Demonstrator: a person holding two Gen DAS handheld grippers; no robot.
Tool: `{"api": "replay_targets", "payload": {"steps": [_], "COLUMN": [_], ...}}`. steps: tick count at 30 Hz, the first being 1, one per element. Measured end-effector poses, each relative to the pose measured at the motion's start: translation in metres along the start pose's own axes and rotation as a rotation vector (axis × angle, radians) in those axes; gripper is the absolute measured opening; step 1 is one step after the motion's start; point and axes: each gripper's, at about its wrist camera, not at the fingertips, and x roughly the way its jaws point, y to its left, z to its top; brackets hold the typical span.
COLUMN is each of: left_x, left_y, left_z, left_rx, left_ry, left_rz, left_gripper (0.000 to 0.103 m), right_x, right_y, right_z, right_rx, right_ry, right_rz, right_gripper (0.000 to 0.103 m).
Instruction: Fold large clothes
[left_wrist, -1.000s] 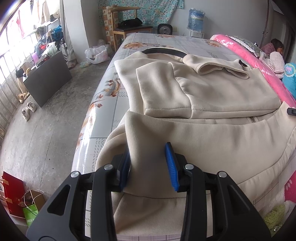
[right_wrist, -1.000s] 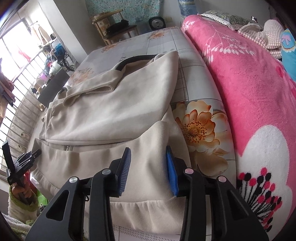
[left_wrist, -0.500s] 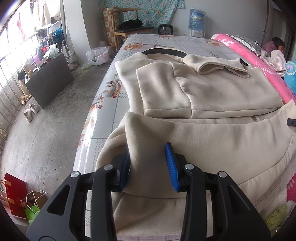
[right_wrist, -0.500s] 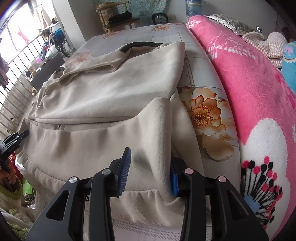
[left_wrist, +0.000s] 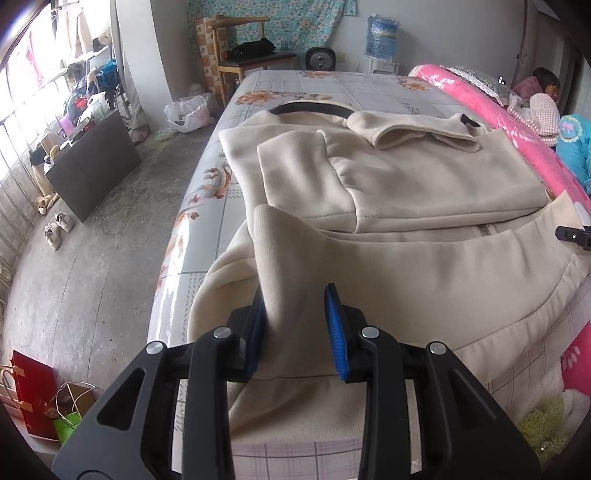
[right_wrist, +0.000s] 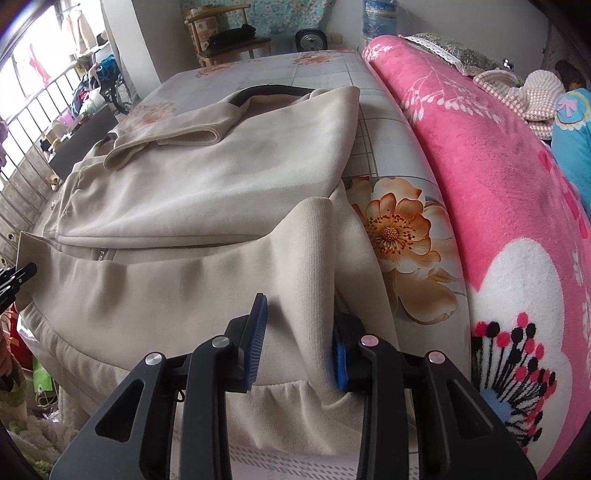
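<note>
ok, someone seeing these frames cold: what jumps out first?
The big beige jacket spread across the floral bed sheet, sleeves already folded in over the body. Next, its near hem lifted into two peaks, one pinched in the left gripper at the bed's floor-side corner, one in the right gripper beside the orange flower print. Then the bright pink blanket along the bed's right side.

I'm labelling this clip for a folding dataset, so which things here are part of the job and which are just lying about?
Part of the job:
- large beige fleece zip jacket, spread on the bed, sleeves folded in
- left gripper, holding its raised hem
- right gripper, holding its raised hem

Lying about:
- pink floral plush blanket
- red paper bag
- blue water jug
- wooden chair
</note>
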Motion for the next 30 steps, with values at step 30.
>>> {"api": "replay_targets", "payload": {"steps": [30], "left_x": [0.013], "left_y": [-0.007], "left_z": [0.005], "left_rx": [-0.01], "left_ry": [0.081], "left_rz": [0.126], "left_gripper": [0.03], "right_x": [0.002], "right_y": [0.007], "right_z": [0.004], "right_rx": [-0.065], "right_ry": [-0.002], "right_rz": [-0.072], "right_gripper": [0.027]}}
